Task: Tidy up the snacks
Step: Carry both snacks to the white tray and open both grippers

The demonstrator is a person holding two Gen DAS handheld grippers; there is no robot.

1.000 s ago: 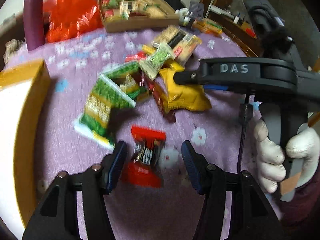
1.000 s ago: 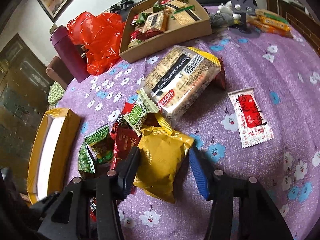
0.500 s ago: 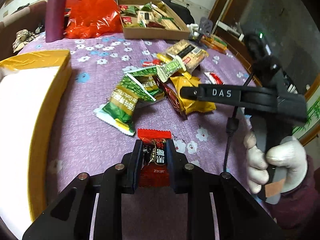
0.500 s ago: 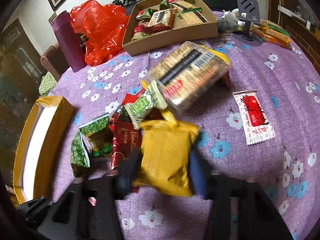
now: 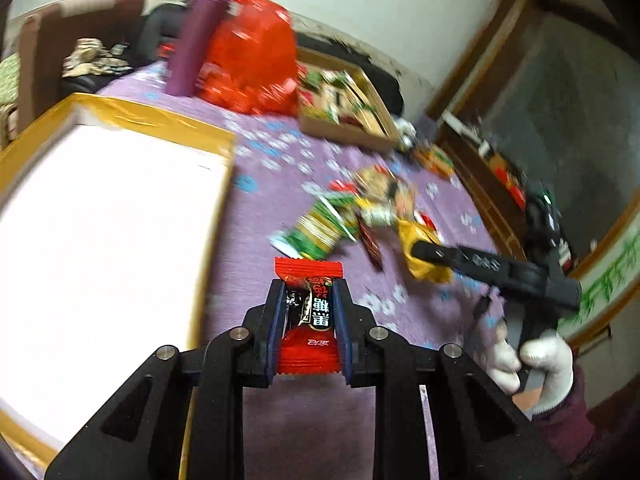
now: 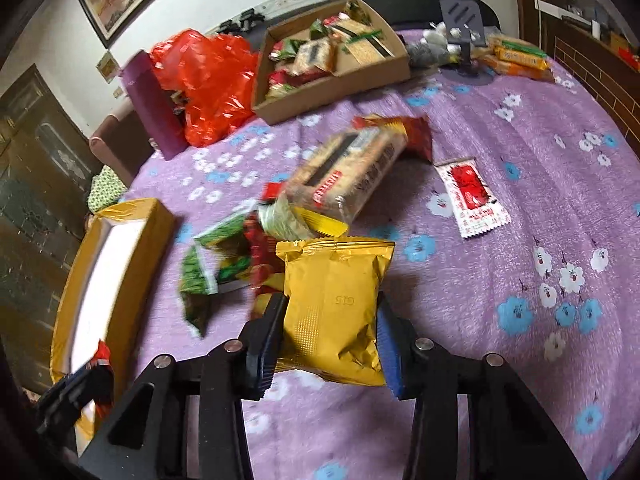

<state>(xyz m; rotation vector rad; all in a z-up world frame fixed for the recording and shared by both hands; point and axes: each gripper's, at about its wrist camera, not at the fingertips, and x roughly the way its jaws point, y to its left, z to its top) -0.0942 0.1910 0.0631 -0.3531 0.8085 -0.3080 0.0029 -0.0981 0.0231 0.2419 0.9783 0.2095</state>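
My left gripper (image 5: 308,292) is shut on a red candy packet (image 5: 310,354) with black lettering, held above the purple cloth beside the yellow-rimmed white box (image 5: 152,120). In the right wrist view the left gripper (image 6: 80,380) shows at the lower left, over that box (image 6: 132,248). My right gripper (image 6: 330,312) is shut on a gold foil packet (image 6: 332,280), lifted a little off the snack pile. From the left wrist view the right gripper (image 5: 420,250) is seen side-on with the gold packet (image 5: 430,274) at its tip.
Green packets (image 6: 208,264), a cracker pack (image 6: 348,172) and a red-and-white sachet (image 6: 472,200) lie loose on the flowered cloth. A cardboard tray (image 6: 340,88) of snacks, a red plastic bag (image 6: 212,80) and a purple bottle (image 6: 154,108) stand at the back. A gloved hand (image 5: 536,364) holds the right gripper.
My left gripper shut on the red candy, lifted it and swung left toward the yellow box. My right gripper closed on the gold packet and raised it from the pile.
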